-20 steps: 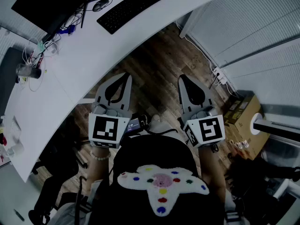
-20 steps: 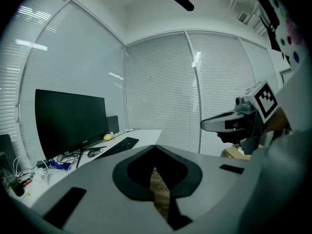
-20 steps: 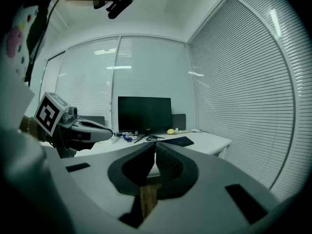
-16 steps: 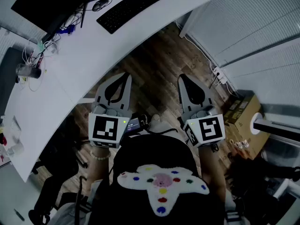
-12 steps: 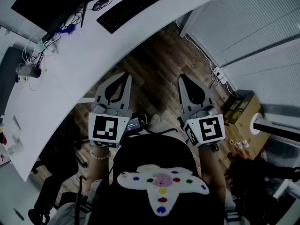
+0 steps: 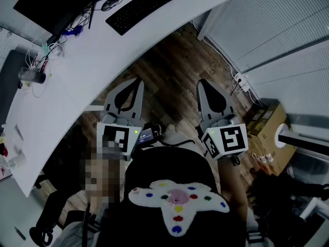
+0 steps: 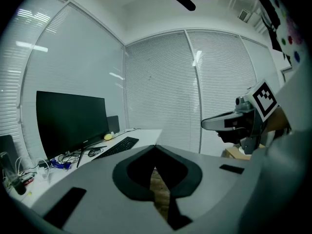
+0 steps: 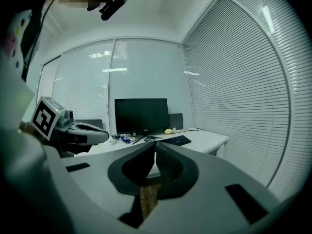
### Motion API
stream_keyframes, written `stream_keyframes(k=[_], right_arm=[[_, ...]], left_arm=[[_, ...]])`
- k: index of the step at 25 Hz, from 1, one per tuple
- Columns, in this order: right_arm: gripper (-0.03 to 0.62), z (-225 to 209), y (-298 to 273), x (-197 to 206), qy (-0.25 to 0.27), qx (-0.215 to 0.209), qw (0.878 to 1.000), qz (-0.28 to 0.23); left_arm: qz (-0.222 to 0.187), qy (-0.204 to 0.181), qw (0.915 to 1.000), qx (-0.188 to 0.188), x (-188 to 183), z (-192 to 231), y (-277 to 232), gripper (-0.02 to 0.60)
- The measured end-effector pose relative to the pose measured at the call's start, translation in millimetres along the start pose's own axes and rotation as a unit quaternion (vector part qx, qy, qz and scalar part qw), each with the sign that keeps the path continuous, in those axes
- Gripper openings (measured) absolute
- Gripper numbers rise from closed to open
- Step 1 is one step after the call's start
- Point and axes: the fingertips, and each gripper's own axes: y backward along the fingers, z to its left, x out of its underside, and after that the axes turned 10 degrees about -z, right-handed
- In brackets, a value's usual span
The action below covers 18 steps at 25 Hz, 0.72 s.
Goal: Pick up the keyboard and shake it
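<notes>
A black keyboard (image 6: 143,8) lies on the white desk (image 6: 97,60) at the top of the head view, in front of a dark monitor (image 6: 56,4). It also shows far off as the keyboard (image 7: 117,146) in the left gripper view and the keyboard (image 8: 177,140) in the right gripper view. My left gripper (image 6: 139,81) and right gripper (image 6: 202,82) hang side by side over the wooden floor, well short of the desk. Both are shut with nothing between the jaws.
A mouse (image 6: 109,4) sits beside the keyboard, and cables (image 6: 51,48) with small items crowd the desk's left part. Cardboard boxes (image 6: 267,125) stand on the floor at the right, near a wall socket (image 6: 240,82). Window blinds line the right wall.
Both grippers have shifted very slightly; otherwise nothing differs.
</notes>
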Motion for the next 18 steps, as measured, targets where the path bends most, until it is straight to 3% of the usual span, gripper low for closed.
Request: stream_keyframes(k=[12, 18], right_arm=[[0.037, -18, 29, -2, 0.003, -0.008, 1.0, -0.003], [0.037, -24, 39, 2, 0.002, -0.018, 1.0, -0.011]], left_arm=[[-0.014, -0.028, 0.9994, -0.011, -15, -28, 2, 0.017], [-0.024, -0.014, 0.9992, -0.028, -12, -41, 3, 0.017]])
